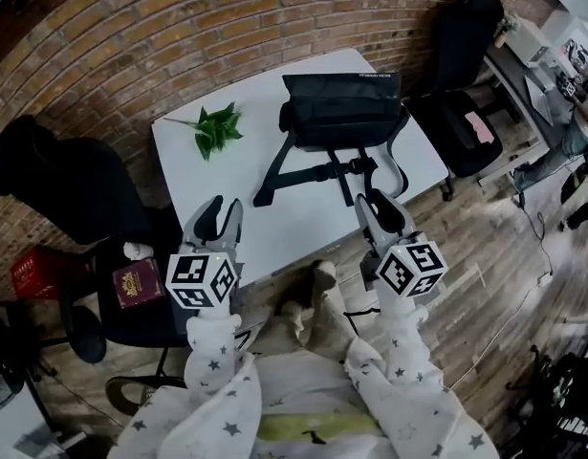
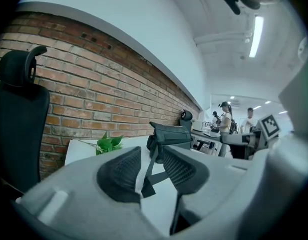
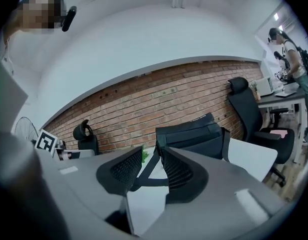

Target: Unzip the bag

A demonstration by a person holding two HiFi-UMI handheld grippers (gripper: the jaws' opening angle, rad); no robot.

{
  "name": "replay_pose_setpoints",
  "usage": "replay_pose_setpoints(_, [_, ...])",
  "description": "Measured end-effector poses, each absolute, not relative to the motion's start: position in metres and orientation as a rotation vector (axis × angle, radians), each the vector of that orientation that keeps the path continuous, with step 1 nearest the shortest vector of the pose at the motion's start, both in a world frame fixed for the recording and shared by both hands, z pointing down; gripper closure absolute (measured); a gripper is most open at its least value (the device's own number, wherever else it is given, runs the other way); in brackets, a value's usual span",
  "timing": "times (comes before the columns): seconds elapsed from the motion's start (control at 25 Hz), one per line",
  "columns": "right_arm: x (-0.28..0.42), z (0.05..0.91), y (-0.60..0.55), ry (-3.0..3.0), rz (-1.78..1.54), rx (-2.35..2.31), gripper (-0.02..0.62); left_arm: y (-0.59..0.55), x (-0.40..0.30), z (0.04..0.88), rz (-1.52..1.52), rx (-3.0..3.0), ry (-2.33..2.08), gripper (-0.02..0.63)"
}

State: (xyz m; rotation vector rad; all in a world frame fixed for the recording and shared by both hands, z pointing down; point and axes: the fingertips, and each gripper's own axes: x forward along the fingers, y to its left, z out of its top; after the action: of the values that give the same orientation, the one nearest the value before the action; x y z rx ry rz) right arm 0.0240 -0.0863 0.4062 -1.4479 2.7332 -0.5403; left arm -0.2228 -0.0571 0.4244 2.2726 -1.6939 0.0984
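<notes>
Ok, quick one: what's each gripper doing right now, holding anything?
Left gripper: open, jaws apart, holding nothing.
Right gripper: open, jaws apart, holding nothing.

Open-plan office. A white worktop [image 1: 294, 223] is set before a brick wall [image 1: 179, 27] and flanked by black swivel chairs [image 1: 74, 194]; further desks [image 3: 284, 99] with equipment are lit by a ceiling strip light [image 2: 255, 35].
</notes>
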Motion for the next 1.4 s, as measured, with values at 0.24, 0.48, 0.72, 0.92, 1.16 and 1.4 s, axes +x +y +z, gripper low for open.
replay_pose_setpoints(0.24, [0.014, 0.425, -0.144, 2.802, -0.595, -1.336, 0.457, -0.106, -0.223, 0.426, 0.088, 2.220, -1.748, 0.476])
replay_pose_setpoints(0.48, [-0.001, 0.445, -0.195, 2.905, -0.659, -1.189, 0.457, -0.159, -0.209, 0.425, 0.069, 2.188, -1.767, 0.476])
replay_pose_setpoints(0.72, [-0.022, 0.469, -0.222, 3.014, -0.733, -1.021, 0.460, -0.201, -0.192, 0.428, 0.085, 2.184, -1.773, 0.476])
replay_pose_setpoints(0.92, [-0.044, 0.482, -0.238, 3.081, -0.751, -0.893, 0.463, -0.237, -0.185, 0.428, 0.088, 2.206, -1.760, 0.461])
replay_pose_setpoints(1.16, [-0.071, 0.503, -0.249, 3.111, -0.824, -0.823, 0.466, -0.274, -0.177, 0.434, 0.074, 2.252, -1.655, 0.449])
replay_pose_setpoints(1.4, [-0.095, 0.524, -0.260, 3.111, -0.886, -0.834, 0.468, -0.311, -0.161, 0.447, 0.053, 2.329, -1.484, 0.422])
